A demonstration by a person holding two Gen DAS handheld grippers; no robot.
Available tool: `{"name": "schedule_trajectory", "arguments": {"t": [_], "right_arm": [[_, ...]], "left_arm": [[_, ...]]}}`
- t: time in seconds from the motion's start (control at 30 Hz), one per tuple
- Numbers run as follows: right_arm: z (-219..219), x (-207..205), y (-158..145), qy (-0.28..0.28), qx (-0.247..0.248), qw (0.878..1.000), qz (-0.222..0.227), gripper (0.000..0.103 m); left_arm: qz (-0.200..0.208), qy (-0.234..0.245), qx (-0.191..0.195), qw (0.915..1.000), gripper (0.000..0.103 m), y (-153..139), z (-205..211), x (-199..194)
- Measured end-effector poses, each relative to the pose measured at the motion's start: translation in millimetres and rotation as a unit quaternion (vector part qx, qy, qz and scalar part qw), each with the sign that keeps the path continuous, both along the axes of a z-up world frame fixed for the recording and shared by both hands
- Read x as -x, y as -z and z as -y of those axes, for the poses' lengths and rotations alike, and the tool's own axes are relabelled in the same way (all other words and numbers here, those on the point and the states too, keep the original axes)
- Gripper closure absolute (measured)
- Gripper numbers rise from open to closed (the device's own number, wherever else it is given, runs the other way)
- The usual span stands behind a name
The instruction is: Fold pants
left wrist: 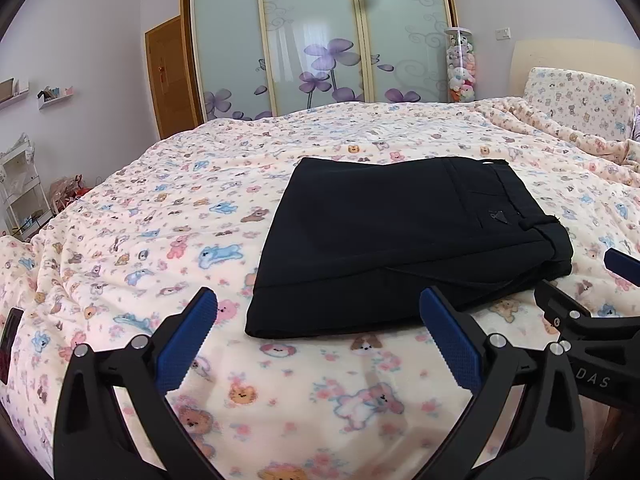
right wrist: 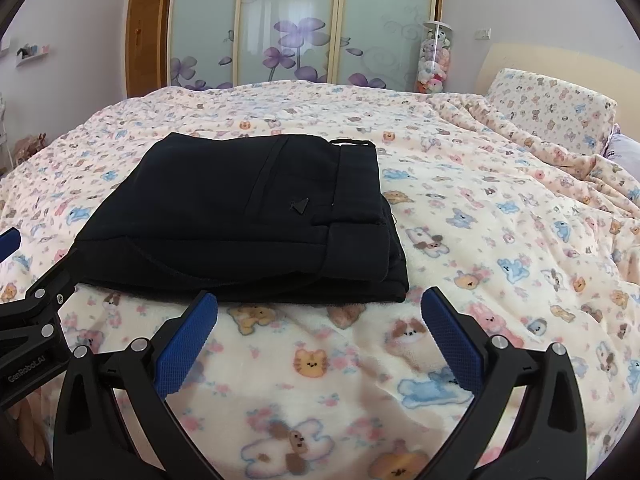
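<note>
The black pants (left wrist: 400, 240) lie folded into a compact rectangle on the bed, waistband to the right; they also show in the right wrist view (right wrist: 248, 220). My left gripper (left wrist: 318, 312) is open and empty, hovering just in front of the bundle's near edge. My right gripper (right wrist: 320, 312) is open and empty, also just short of the near edge, toward the bundle's right end. The right gripper shows at the right edge of the left wrist view (left wrist: 580, 300); the left gripper's body shows at the left edge of the right wrist view.
The bed is covered by a cream blanket with cartoon animals (left wrist: 160, 220). A pillow (right wrist: 552, 108) and bunched blanket lie at the right. A wardrobe with floral glass doors (left wrist: 316, 36) stands behind. A white rack (left wrist: 20, 188) stands at the left.
</note>
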State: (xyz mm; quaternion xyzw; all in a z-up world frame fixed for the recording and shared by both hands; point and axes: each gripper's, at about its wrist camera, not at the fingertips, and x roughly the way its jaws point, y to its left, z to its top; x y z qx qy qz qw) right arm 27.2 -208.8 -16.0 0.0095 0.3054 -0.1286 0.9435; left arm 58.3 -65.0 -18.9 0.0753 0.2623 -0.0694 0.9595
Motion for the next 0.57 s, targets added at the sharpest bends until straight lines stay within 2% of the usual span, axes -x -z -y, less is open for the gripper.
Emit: {"name": "schedule_trajectory", "arguments": {"t": [0.57], "right_arm": [[2.1, -0.8, 0.4, 0.000, -0.003, 1.000, -0.002, 0.001]], "left_arm": [[-0.009, 0.008, 0.016, 0.9998, 0.002, 0.3, -3.1, -2.1]]}}
